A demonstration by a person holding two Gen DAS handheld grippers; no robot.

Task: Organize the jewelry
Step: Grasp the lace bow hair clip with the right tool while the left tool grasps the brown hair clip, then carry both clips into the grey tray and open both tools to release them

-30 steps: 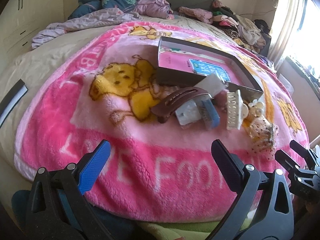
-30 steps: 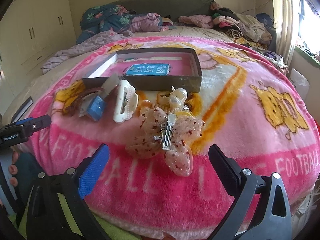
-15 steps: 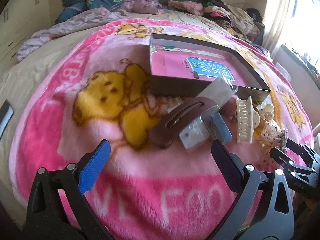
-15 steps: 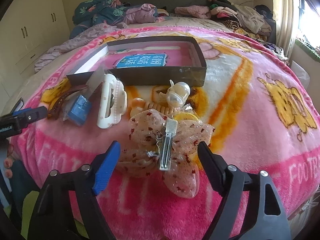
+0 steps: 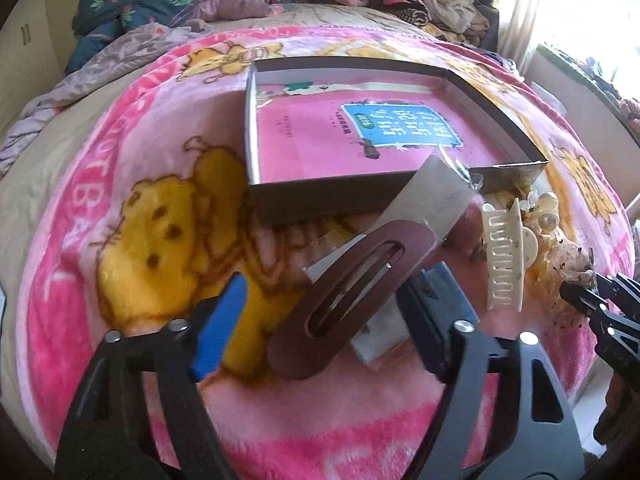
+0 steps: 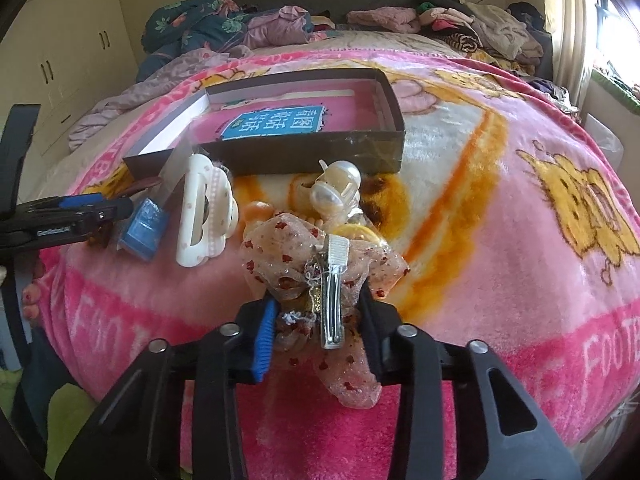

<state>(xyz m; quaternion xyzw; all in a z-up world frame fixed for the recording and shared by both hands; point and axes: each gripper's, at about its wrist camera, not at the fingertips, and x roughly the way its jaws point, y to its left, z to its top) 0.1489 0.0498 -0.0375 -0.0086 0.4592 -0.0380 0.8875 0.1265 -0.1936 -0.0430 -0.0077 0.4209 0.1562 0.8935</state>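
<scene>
A brown oval hair clip (image 5: pixel 352 292) lies on the pink blanket, between the fingers of my left gripper (image 5: pixel 320 300). Its jaws are closing and the pads stand clear of the clip. My right gripper (image 6: pixel 318 308) is closing on a sheer spotted bow clip (image 6: pixel 280 248) with a silver clasp, and its pads squeeze the fabric. Behind both lies an open brown box (image 5: pixel 320 196) with a pink book in it. A white claw clip (image 6: pixel 204 220), a blue packet (image 6: pixel 144 224) and a pearl clip (image 6: pixel 336 188) lie before the box.
The blanket (image 6: pixel 500 200) covers a bed, with its edge just under both grippers. Heaped clothes (image 6: pixel 460 24) and bedding (image 5: pixel 160 8) fill the head end. Cupboards (image 6: pixel 60 60) stand left, a window right. A person's toes (image 6: pixel 30 300) show at the left.
Both grippers moved in toward the bed and narrowed. The left one now straddles the brown clip. The right one has closed onto the bow clip.
</scene>
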